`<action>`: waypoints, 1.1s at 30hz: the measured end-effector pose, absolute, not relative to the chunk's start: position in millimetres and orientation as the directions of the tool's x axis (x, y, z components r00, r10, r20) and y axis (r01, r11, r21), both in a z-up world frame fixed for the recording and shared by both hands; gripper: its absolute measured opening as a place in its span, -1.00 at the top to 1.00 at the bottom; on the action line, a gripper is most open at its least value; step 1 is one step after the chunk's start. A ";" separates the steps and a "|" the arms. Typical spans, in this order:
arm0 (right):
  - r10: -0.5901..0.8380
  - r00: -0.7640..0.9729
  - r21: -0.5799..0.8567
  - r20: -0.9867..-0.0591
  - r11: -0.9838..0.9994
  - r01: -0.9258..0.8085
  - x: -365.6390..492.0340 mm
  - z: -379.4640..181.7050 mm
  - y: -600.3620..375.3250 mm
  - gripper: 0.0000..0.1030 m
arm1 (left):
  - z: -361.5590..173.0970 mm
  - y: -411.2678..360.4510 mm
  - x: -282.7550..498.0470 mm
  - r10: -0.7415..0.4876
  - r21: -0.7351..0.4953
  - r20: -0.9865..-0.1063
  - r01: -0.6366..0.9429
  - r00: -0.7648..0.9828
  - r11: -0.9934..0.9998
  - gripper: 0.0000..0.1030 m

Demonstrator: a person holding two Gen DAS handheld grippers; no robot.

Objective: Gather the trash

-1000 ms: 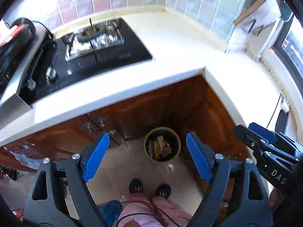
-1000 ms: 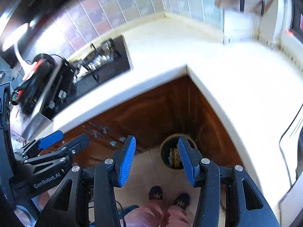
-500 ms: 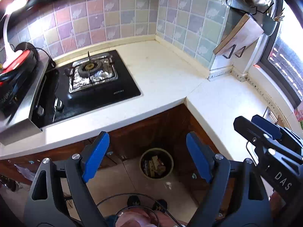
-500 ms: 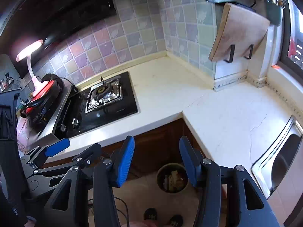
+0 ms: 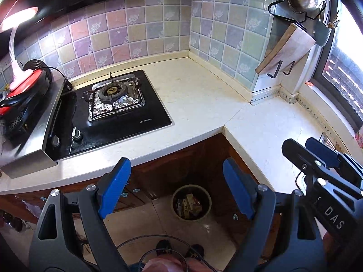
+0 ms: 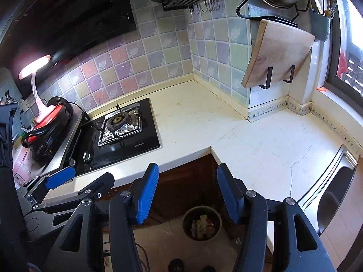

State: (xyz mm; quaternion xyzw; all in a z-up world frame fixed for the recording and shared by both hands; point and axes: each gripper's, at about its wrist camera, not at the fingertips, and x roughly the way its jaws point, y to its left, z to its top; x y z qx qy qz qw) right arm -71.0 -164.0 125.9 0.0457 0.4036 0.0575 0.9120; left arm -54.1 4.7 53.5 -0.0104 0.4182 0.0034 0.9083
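A round trash bin (image 5: 209, 199) stands on the floor in the inner corner of the wooden cabinets, with packets and wrappers (image 5: 187, 205) inside. It also shows in the right wrist view as the bin (image 6: 186, 217). My left gripper (image 5: 175, 165) hangs high above it, open and holding nothing. My right gripper (image 6: 187, 170) is beside it on the right, also open, its jaws narrower, with nothing between the blue pads. Each gripper appears at the edge of the other's view. I see no loose trash on the cream L-shaped counter (image 5: 204, 95).
A black gas stove (image 5: 115, 95) with a foil-lined burner sits on the left of the counter, next to a pink lamp (image 5: 13, 45) on a red and black appliance. A steel sink (image 6: 335, 195) is at the right. A cutting board (image 6: 279, 52) hangs on the wall.
Both grippers rose and tilted up from the floor. The tiled wall, stove and sink came into view and the bin sank lower in frame. The right jaws stand slightly wider.
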 end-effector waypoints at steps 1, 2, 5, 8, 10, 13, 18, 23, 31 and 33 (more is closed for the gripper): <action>0.140 0.670 0.127 -0.729 0.990 -0.068 -70.1 123.9 -164.8 -0.06 | 53.5 5.2 -53.4 0.000 -0.015 -0.758 -0.017 0.653 1.000 -0.59; 0.139 0.671 0.127 -0.728 0.990 -0.068 -70.0 123.5 -165.6 -0.06 | 53.8 5.7 -52.8 0.001 -0.014 -0.756 -0.018 0.655 1.000 -0.59; 0.145 0.673 0.138 -0.725 0.988 -0.064 -67.3 119.3 -166.8 -0.06 | 55.0 6.1 -51.0 0.007 -0.011 -0.751 -0.023 0.660 1.000 -0.59; 0.148 0.673 0.146 -0.724 0.988 -0.060 -63.6 117.6 -169.1 -0.06 | 55.2 5.7 -49.1 0.013 -0.006 -0.751 -0.026 0.660 1.000 -0.59; 0.147 0.676 0.145 -0.722 0.988 -0.060 -62.7 117.4 -169.0 -0.06 | 55.7 5.4 -47.6 0.016 -0.004 -0.750 -0.028 0.661 1.000 -0.59; 0.144 0.678 0.143 -0.721 0.988 -0.058 -60.4 118.0 -169.2 -0.06 | 56.8 4.4 -45.7 0.020 -0.004 -0.748 -0.035 0.664 0.999 -0.59; 0.152 0.692 0.140 -0.705 0.987 -0.074 -58.4 123.5 -169.1 -0.06 | 62.2 9.7 -45.7 0.028 -0.006 -0.730 -0.048 0.683 0.999 -0.59; 0.148 0.716 0.117 -0.682 0.989 -0.093 -60.8 131.3 -162.7 -0.06 | 70.5 7.7 -47.4 0.044 0.005 -0.707 -0.057 0.706 0.998 -0.59; 0.151 0.726 0.117 -0.671 0.988 -0.096 -62.2 133.5 -160.5 -0.06 | 73.7 7.3 -48.6 0.046 0.005 -0.700 -0.059 0.713 0.998 -0.59; 0.152 0.726 0.118 -0.671 0.988 -0.097 -61.8 132.8 -160.3 -0.06 | 73.5 7.7 -48.9 0.046 0.005 -0.700 -0.059 0.712 0.998 -0.59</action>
